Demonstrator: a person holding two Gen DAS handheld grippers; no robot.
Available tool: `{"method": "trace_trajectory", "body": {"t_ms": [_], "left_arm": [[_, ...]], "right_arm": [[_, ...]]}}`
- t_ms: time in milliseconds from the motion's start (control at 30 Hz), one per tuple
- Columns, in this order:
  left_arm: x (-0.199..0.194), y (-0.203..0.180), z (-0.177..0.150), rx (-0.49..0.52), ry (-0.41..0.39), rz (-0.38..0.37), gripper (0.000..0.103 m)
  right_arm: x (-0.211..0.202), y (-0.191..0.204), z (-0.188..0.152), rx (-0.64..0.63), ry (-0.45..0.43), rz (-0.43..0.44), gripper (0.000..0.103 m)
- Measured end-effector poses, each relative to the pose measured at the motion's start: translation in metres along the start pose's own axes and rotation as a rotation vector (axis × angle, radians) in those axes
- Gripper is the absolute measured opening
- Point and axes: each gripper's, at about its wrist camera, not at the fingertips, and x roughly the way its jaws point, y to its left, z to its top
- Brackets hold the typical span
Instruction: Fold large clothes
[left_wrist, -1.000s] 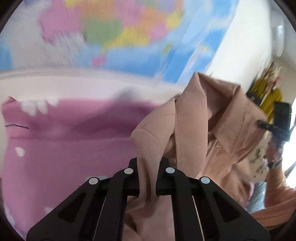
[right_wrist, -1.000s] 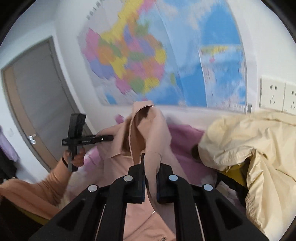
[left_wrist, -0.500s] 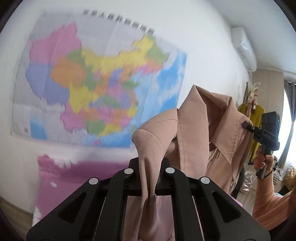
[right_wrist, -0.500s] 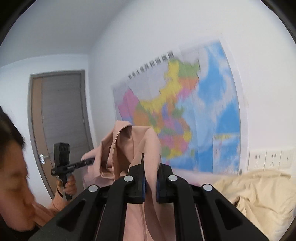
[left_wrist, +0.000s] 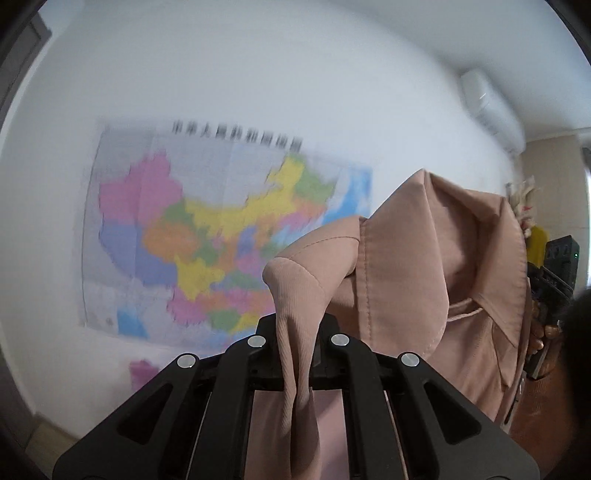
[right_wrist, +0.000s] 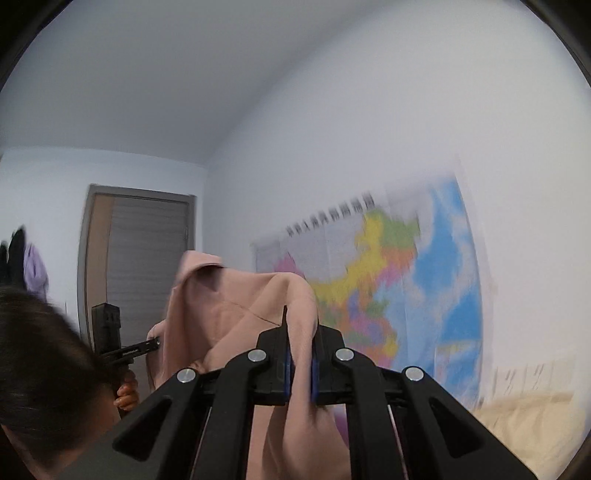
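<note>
Both tongs (left_wrist: 298, 341) (right_wrist: 299, 363) pinch pink garment (left_wrist: 424, 280) edges aloft, seemingly clear of wall.

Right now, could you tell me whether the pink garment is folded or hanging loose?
Hanging loose, not folded: the pink garment dangles in the air, pinched by the left hand-held gripper and the right hand-held gripper.

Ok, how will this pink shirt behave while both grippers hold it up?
Probably floppy: the pink shirt droops in soft folds between the left gripper and right gripper. Likely light, since thin pinches carry it. The collar looks somewhat stiffer, holding its shape.
</note>
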Motion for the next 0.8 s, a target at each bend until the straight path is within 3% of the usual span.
{"method": "trace_trajectory", "body": {"t_ms": [167,300,433,500,567,633,800], "left_arm": [[0.11,0.039,-0.054,-0.114,0.275,0.047,0.006],[0.227,0.086,-0.145,-0.142,0.565,0.216,0.006],[0.322,0.127,-0.248,-0.178,0.839,0.32,0.006],[0.346,0.139,-0.277,-0.196,0.888,0.352,0.005],[0.358,0.151,-0.288,-0.229,0.903,0.368,0.006],[0.366,0.158,-0.289,-0.233,0.895,0.357,0.007],[0.384,0.17,-0.295,-0.241,0.894,0.336,0.012]], "right_arm": [[0.108,-0.098,-0.081,0.179,0.271,-0.117,0.007],[0.196,-0.181,-0.186,0.309,0.521,-0.22,0.007],[0.254,-0.231,-0.286,0.378,0.723,-0.33,0.007],[0.27,-0.25,-0.318,0.414,0.756,-0.359,0.007],[0.274,-0.262,-0.327,0.435,0.757,-0.396,0.007],[0.275,-0.271,-0.326,0.471,0.747,-0.389,0.007],[0.29,-0.274,-0.318,0.382,0.766,-0.419,0.007]]}}
